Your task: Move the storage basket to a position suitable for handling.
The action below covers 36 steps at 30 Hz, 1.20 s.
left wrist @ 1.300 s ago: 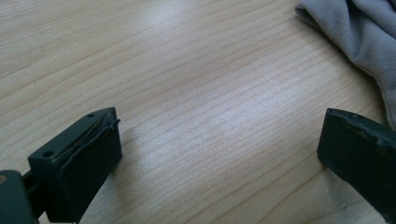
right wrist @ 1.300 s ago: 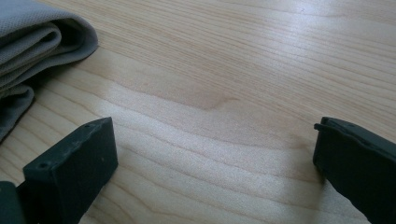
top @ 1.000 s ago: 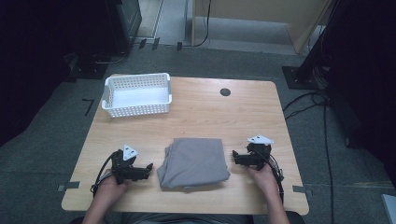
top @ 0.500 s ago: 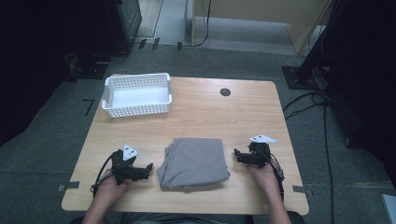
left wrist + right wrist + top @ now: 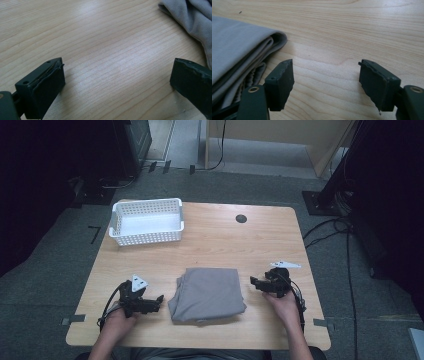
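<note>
A folded grey cloth (image 5: pixel 207 293) lies on the wooden table (image 5: pixel 220 240) near its front edge, between the two hands. My left gripper (image 5: pixel 159 301) rests low on the table just left of the cloth, open, with bare wood between its jaws (image 5: pixel 117 75); the cloth's edge (image 5: pixel 192 17) shows at the upper right of the left gripper view. My right gripper (image 5: pixel 253 283) sits just right of the cloth, open and holding nothing (image 5: pixel 327 75). In the right gripper view the cloth's stacked folds (image 5: pixel 239 47) lie to the left of the jaws.
A white perforated basket (image 5: pixel 146 221) stands at the table's back left with nothing in it. A small dark round hole (image 5: pixel 241 218) sits in the tabletop at the back. Cables (image 5: pixel 325 232) and dark stands (image 5: pixel 340 175) lie on the floor to the right.
My right gripper has drifted slightly lower, toward the front edge. The left gripper and the cloth have stayed put.
</note>
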Motion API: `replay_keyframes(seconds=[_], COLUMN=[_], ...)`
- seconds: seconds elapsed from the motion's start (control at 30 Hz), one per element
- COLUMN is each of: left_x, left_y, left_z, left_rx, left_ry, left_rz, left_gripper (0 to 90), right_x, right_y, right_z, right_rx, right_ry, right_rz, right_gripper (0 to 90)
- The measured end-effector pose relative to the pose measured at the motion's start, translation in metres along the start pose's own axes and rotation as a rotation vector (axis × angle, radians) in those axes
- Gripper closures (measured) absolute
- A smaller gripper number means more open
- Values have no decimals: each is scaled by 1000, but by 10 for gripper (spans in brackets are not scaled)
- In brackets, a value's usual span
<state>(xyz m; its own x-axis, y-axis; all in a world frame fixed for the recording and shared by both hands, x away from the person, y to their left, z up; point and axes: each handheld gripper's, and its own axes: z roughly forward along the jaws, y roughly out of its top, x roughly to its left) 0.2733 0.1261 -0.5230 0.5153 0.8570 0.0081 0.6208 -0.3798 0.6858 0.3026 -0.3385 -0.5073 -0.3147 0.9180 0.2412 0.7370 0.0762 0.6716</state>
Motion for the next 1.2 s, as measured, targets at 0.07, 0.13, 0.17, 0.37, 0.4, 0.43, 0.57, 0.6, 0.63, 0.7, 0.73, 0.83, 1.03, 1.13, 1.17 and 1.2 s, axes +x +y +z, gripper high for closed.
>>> replay_keyframes(seconds=[0.07,0.13,0.17,0.37,0.4,0.43,0.57,0.6,0.63,0.7,0.73,0.83,1.03,1.13,1.17,1.2], left_x=[0,0,0,0,0,0,0,0,0,0,0,0,0,-2,-2,-2], left_y=[0,0,0,0,0,0,0,0,0,0,0,0,0,1,1,1], left_z=[0,0,0,0,0,0,0,0,0,0,0,0,0,1,1,1], left_rx=[0,0,0,0,0,0,1,1,1,1,1,1,1,0,1,1], left_ry=[0,0,0,0,0,0,0,0,0,0,0,0,0,12,11,10], left_rz=[0,0,0,1,1,1,1,1,1,1,1,1,1,-11,-12,-12], left_gripper=[0,0,0,0,0,0,0,0,0,0,0,0,0,0,0,0], right_x=[-2,-3,-2,1,1,1,6,7,7,8,9,9,12,14,14,15], right_y=[2,2,3,13,13,15,22,24,26,31,34,39,59,66,68,70], right_z=[-2,-2,-2,-4,-4,-3,0,1,2,5,6,8,8,8,8,9], right_rx=[-4,1,12,24,24,37,55,61,63,77,79,74,66,55,56,56], right_ry=[32,44,47,77,77,81,91,95,101,105,109,118,140,146,149,147], right_rz=[29,32,36,23,23,22,10,11,14,9,11,10,9,7,8,7], right_gripper=[301,316,319,364,364,371,399,399,406,415,416,429,444,444,444,446])
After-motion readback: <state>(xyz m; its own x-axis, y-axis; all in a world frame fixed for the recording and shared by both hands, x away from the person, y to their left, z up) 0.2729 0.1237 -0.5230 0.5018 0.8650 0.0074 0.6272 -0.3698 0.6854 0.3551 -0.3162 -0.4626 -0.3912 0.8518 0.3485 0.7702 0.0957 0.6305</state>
